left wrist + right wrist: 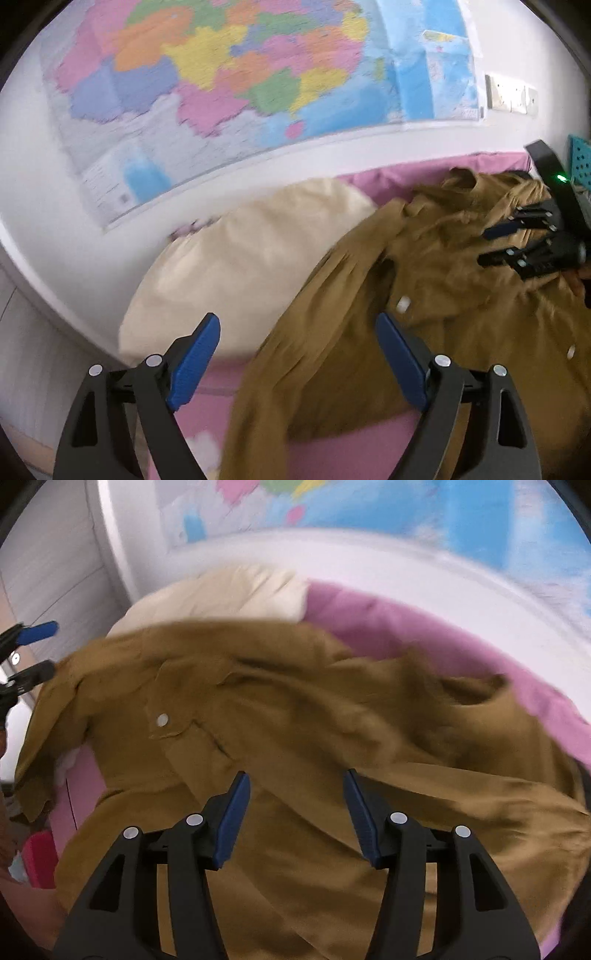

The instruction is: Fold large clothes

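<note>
A big brown shirt (295, 716) lies crumpled on a bed with a pink sheet (388, 627). It has white buttons (161, 720) down the front.

The left gripper (297, 354) has its jaws wide apart. Nothing is between them. Just under and ahead of these jaws hangs one side of the brown shirt, close to the right jaw. A cream pillow (240, 258) sits past the left jaw, next to the shirt.

The right gripper (297, 812) has its jaws about half apart. They hang over the middle of the shirt, and the pads do not pinch the cloth. The shirt spreads out ahead of these jaws and to both sides. The pillow is far ahead of them, behind the shirt.

A big map (229, 74) with many colours hangs on the white wall beyond the bed. The pictures are blurry.
</note>
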`<act>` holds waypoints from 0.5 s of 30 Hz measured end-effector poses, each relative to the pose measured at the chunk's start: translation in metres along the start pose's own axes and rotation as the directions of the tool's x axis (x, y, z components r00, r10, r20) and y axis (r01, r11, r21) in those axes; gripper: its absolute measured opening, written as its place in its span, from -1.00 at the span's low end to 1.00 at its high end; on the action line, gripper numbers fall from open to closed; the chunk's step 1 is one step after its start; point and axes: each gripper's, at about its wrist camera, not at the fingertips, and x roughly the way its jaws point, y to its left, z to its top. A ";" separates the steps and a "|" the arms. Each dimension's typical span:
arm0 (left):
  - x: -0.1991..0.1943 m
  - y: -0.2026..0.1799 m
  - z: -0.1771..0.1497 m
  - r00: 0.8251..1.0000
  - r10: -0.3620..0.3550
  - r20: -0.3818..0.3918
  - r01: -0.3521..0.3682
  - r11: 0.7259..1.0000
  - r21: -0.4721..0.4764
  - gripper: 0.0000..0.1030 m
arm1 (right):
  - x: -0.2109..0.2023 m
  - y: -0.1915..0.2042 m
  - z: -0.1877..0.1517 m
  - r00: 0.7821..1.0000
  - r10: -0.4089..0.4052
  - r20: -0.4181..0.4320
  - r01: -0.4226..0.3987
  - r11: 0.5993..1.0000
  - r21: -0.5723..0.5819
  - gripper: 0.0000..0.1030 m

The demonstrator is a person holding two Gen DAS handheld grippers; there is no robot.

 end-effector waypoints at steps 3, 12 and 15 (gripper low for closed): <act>0.002 0.011 -0.028 0.998 -0.002 -0.059 0.002 1.000 0.011 0.70 | 0.019 -0.005 -0.003 0.998 -0.037 -0.054 0.039 0.999 0.031 -0.04; 0.043 0.041 -0.074 0.966 -0.001 -0.259 0.010 0.999 0.033 -0.76 | 0.007 -0.007 -0.014 0.993 -0.092 -0.078 0.099 0.991 0.088 -0.06; 0.030 0.050 -0.065 0.971 -0.071 -0.227 0.074 0.997 0.003 -0.81 | -0.022 0.038 -0.010 0.998 0.065 0.020 -0.065 0.998 0.017 -0.01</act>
